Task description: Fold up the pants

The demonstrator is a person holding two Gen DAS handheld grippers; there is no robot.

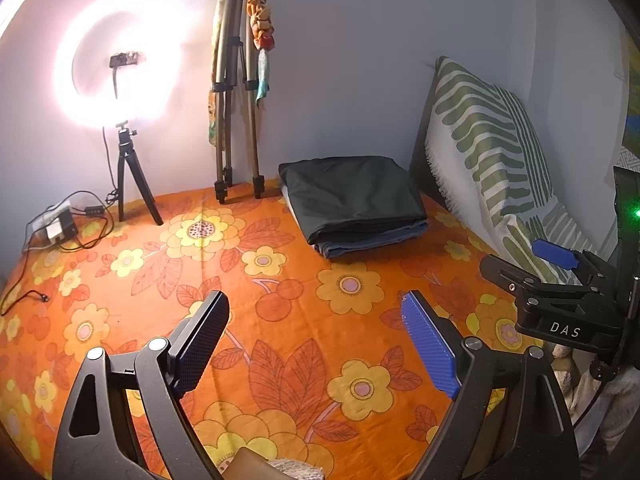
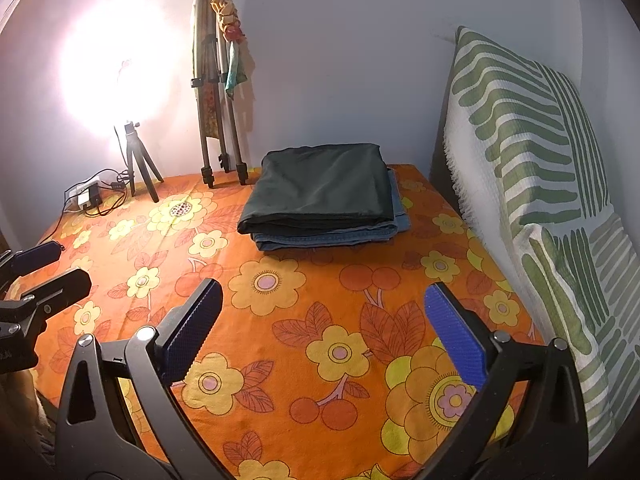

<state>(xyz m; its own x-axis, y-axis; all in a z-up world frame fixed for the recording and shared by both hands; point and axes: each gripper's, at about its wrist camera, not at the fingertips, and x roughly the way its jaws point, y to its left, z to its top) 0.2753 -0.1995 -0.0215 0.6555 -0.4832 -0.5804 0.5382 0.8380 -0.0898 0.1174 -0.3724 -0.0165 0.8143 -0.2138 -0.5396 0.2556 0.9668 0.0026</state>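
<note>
A bed draped in an orange floral sheet (image 2: pixel 320 312) fills a small room corner, pale walls behind it and a glaring ring light (image 1: pixel 120 56) on a short tripod at the far left, its cables and a small power adapter (image 1: pixel 56 228) trailing on the sheet beside it. A taller folded tripod (image 1: pixel 232 92) leans against the wall with bits of coloured cloth hung from its top, and a green-and-white patterned pillow (image 2: pixel 532 168) stands propped against the right wall. The pants (image 2: pixel 320 188) lie at the far side of the bed, near the wall — a dark garment folded into a neat rectangle and resting on top of a folded blue denim pair (image 2: pixel 332 236), the stack squared up and set well clear of the working area, which reads as finished work parked out of the way. Both tools hang above the bare near part of the sheet, well apart from the stack: the left gripper (image 1: pixel 316 344) has its blue-padded fingers spread wide with nothing between them, and the right gripper (image 2: pixel 324 336) is likewise spread to its widest and empty. Each shows at the edge of the other's view, side by side, angled down toward the sheet. With the jaws released and no cloth in reach, the fold looks complete — or a fresh pair has yet to be laid out.
</note>
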